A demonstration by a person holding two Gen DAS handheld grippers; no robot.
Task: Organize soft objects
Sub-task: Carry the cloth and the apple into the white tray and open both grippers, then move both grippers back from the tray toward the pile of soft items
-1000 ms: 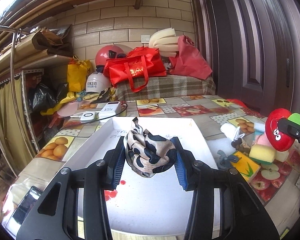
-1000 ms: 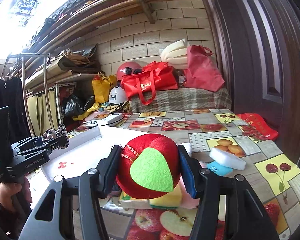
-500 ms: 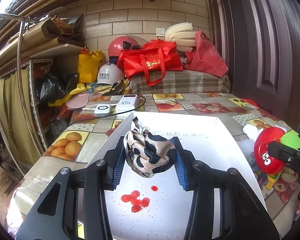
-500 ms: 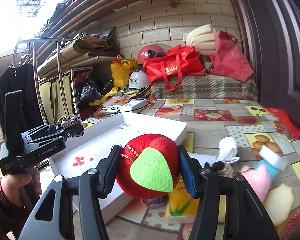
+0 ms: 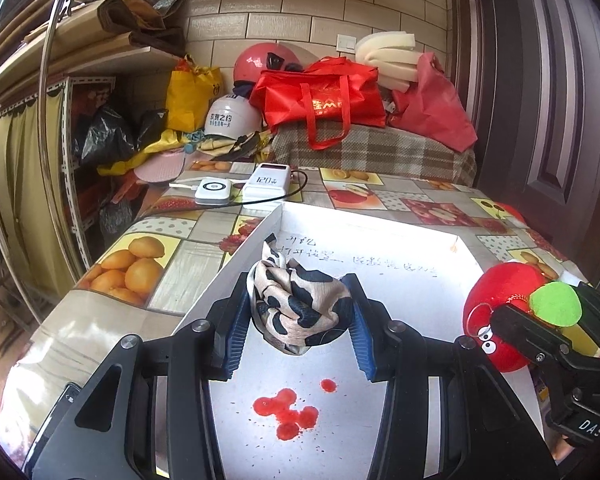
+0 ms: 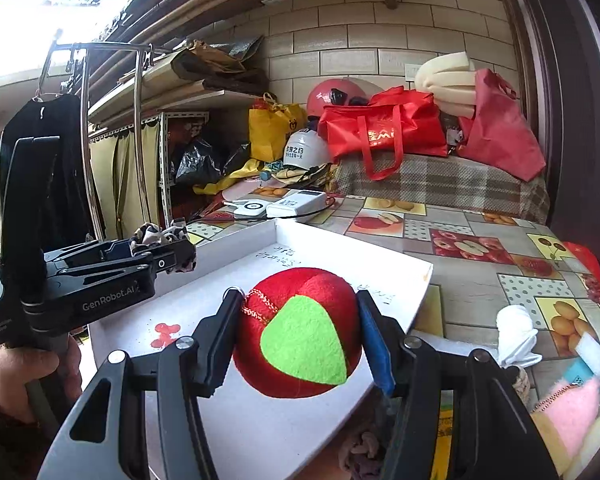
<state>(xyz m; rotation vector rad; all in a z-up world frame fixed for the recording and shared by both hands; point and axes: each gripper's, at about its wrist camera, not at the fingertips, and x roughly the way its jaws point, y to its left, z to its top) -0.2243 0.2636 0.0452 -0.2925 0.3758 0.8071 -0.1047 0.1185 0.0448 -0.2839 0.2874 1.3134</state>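
My left gripper [image 5: 298, 316] is shut on a bunched beige-and-black spotted cloth [image 5: 296, 306] and holds it above the white tray [image 5: 400, 248], near its left wall. It also shows in the right wrist view [image 6: 172, 248] at the left. My right gripper [image 6: 300, 332] is shut on a red plush apple with a green leaf [image 6: 300, 336], held over the tray's right edge [image 6: 420, 292]. The apple also shows in the left wrist view [image 5: 500, 312] at the right.
The tray floor has red stains [image 5: 286, 410] and handwriting. Two white power banks [image 5: 266, 182] with a cable lie behind the tray. A white sock [image 6: 516, 336], a pink plush [image 6: 568, 412] and sponges lie right of the tray on the fruit-patterned tablecloth [image 6: 480, 236]. Bags and helmets stand at the back.
Both grippers have moved left over the tray, still holding the cloth and the apple. The right gripper has left the pile of soft things and now hangs over the tray's right edge.
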